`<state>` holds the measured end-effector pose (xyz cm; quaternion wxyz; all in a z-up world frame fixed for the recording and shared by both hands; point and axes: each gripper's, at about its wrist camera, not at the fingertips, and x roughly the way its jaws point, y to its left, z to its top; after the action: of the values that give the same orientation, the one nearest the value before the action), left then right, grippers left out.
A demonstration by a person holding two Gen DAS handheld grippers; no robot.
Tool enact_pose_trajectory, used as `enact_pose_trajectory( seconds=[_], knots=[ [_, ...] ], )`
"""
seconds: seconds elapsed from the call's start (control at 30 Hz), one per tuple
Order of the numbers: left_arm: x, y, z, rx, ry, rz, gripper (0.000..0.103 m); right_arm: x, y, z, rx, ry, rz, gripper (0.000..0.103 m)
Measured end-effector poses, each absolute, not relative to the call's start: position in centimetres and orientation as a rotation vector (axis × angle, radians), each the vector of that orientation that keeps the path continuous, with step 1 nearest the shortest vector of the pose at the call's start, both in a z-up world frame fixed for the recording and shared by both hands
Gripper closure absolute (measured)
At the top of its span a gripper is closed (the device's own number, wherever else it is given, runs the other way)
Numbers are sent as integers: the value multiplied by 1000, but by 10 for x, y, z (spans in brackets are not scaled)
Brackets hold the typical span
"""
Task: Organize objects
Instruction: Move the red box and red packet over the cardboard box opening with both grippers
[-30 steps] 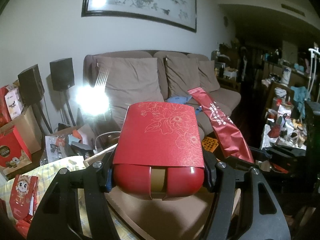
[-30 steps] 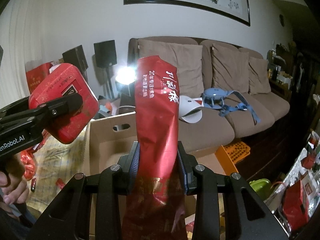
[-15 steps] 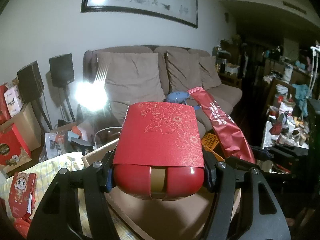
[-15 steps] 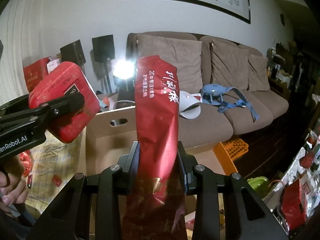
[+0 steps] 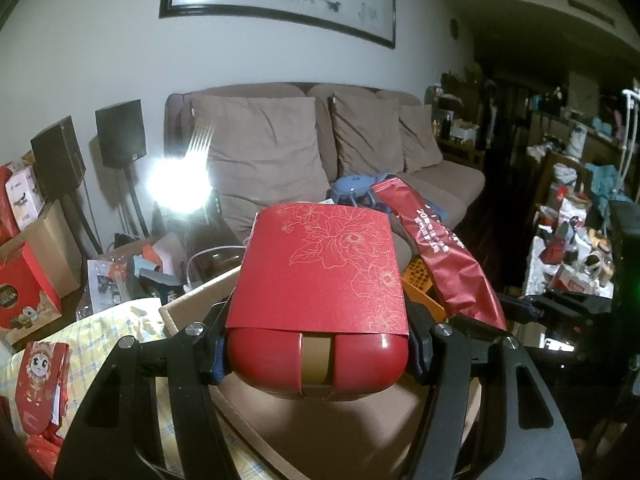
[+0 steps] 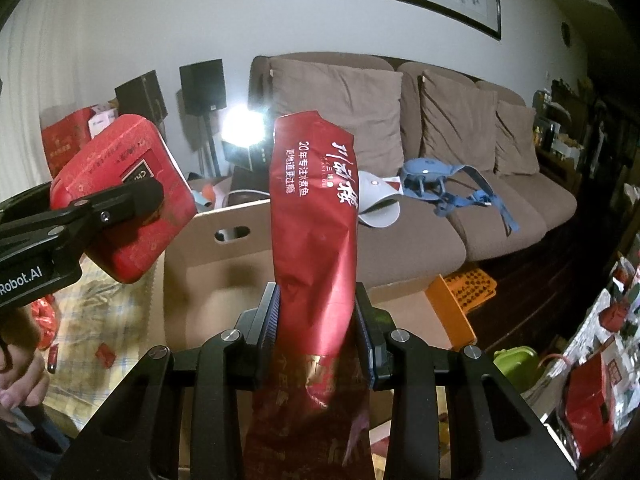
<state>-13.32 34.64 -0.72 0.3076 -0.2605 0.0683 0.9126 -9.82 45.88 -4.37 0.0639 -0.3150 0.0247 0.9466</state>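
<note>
Below both grippers sits an open cardboard box [image 6: 224, 264] with a slot handle in its far wall, what shows of its inside bare, though the floor of it is mostly hidden. The left gripper [image 5: 316, 344] is clamped on a glossy red rounded box [image 5: 320, 364] with a gold centre strip, wrapped in a red sleeve printed with gold flowers, held above the cardboard box's near edge. The right gripper [image 6: 316, 320] is clamped on a long crinkled red foil packet [image 6: 316, 216] with white Chinese lettering, standing upright over the box, brown sofa [image 6: 500, 208] behind.
</note>
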Motion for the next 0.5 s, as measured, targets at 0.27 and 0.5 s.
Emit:
enact_pose_trajectory(
  seconds=[0.27, 0.5],
  knots=[
    [-136, 346, -11, -699, 185, 2413, 42, -100, 458, -45, -963, 75, 2854, 69],
    [-139, 346, -15, -721, 194, 2413, 42, -102, 459, -50, -985, 83, 2850, 69]
  ],
)
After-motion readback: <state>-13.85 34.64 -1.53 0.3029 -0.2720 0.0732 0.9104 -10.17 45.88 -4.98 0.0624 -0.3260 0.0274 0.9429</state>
